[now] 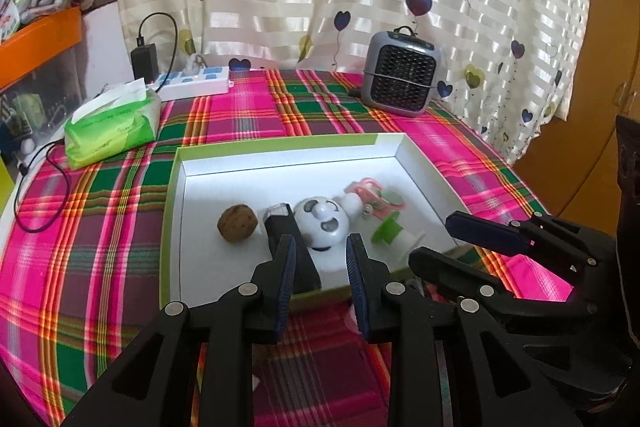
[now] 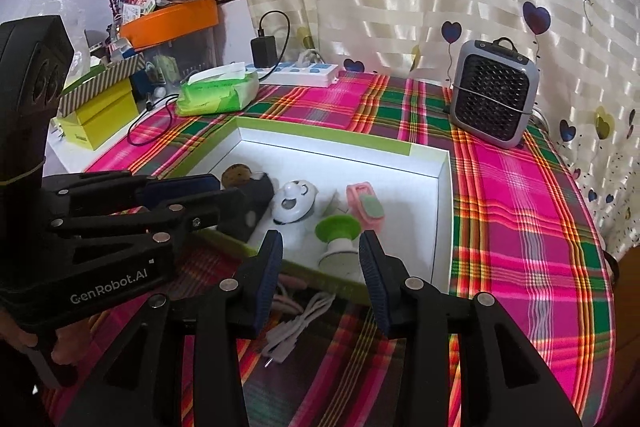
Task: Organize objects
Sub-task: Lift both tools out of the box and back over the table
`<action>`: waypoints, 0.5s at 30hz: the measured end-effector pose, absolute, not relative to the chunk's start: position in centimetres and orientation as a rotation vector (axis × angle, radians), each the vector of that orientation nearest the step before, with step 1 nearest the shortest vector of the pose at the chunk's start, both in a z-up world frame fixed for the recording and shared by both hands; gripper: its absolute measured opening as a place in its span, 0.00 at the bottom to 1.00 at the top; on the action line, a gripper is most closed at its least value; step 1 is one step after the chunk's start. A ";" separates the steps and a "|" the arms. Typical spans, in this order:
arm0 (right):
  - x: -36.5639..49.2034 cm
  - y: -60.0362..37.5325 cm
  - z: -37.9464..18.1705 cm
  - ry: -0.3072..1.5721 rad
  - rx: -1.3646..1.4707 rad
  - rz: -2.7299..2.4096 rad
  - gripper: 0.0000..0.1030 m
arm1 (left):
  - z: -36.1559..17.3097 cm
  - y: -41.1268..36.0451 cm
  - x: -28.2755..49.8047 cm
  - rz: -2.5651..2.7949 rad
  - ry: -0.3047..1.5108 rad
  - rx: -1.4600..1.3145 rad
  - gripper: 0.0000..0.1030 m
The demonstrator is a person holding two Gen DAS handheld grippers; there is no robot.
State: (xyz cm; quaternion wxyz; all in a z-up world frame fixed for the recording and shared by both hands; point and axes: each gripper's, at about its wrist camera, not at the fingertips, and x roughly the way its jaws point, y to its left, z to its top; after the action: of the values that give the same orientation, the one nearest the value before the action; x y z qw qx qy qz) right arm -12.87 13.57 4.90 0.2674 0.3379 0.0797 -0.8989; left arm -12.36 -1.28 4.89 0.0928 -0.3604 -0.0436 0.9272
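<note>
A shallow white box with a green rim (image 1: 280, 143) (image 2: 400, 147) lies on the plaid table. In it sit a brown walnut (image 1: 237, 223) (image 2: 236, 175), a black rectangular object (image 1: 286, 243) (image 2: 248, 207), a white round panda toy (image 1: 322, 223) (image 2: 294, 203), a green and white piece (image 1: 390, 233) (image 2: 338, 231) and a pink clip (image 1: 370, 193) (image 2: 364, 205). My left gripper (image 1: 320, 251) (image 2: 200, 195) is open and empty at the box's near edge. My right gripper (image 2: 320, 251) (image 1: 452, 239) is open and empty above a white cable (image 2: 296, 327) lying in front of the box.
A grey mini heater (image 1: 402, 73) (image 2: 494, 93) stands at the back right. A green tissue pack (image 1: 112, 125) (image 2: 218, 91), a white power strip (image 1: 196, 83) (image 2: 300, 71) with a black adapter and boxes (image 2: 100, 111) lie at the back left. A curtain hangs behind.
</note>
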 end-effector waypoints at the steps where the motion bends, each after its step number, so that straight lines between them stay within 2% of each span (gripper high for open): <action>1: -12.6 13.6 5.0 0.215 0.908 -2.428 0.40 | 5.0 -1.2 -12.1 2.752 -0.130 -1.066 0.24; 15: -9.0 14.3 5.4 0.206 0.895 -2.434 0.40 | 5.1 -0.2 -8.3 2.739 -0.117 -1.049 0.23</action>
State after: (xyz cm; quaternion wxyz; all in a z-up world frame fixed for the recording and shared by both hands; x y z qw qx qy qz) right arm -8.98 14.27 5.36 0.2666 0.3317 0.0764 -0.9017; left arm -8.34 -0.19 5.14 0.1030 -0.3555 -0.0395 0.9281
